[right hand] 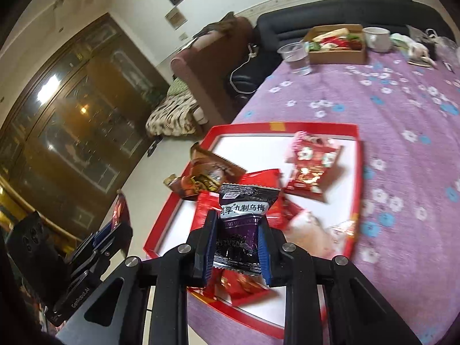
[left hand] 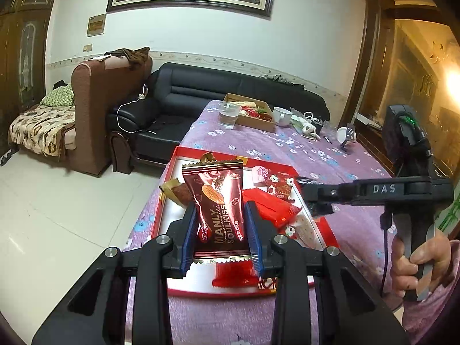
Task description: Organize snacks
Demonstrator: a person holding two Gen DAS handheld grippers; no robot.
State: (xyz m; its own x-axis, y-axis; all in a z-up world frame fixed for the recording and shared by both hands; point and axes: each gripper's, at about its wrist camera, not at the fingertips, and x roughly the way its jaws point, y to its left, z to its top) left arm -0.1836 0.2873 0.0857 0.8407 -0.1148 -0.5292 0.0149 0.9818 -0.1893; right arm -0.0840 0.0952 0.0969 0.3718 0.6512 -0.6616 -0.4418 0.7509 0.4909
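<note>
Left hand-held gripper (left hand: 220,230) is clenched on a glossy brown foil biscuit packet (left hand: 217,201), blue pads pressing both long edges, packet upright and held above the shallow red-rimmed white tray (left hand: 184,151). Right hand-held gripper (right hand: 235,244) is clenched on a small black-and-purple plastic plum-candy packet (right hand: 244,221), also above the tray, over its near half. The tray sits on the bench under a purple flowered cloth (right hand: 402,115), at the bench's near end. Inside the tray: flat red wrappers (left hand: 270,207) in the middle, a floral red-and-white packet (right hand: 313,164) toward the far corner, a brown wrapped chocolate piece (left hand: 178,191) by the tray's left rim. Beyond the tray, at the far end of the bench, a brown cardboard box of snacks (left hand: 253,119), a clear plastic cup (left hand: 228,113) and a white mug (left hand: 283,115). Probably the step is carrying both packets to their sorting spots; which spots, can't tell. To do it well: keep both grips firm, since foil is slippery and may slide out; lift clear of the tray rim before crossing it; keep the two hands apart so the tools don't knock; set each packet flat among like ones before letting go, not dropped from height. Right view is blurred near the tray's right edge, so contents there are unclear.
</note>
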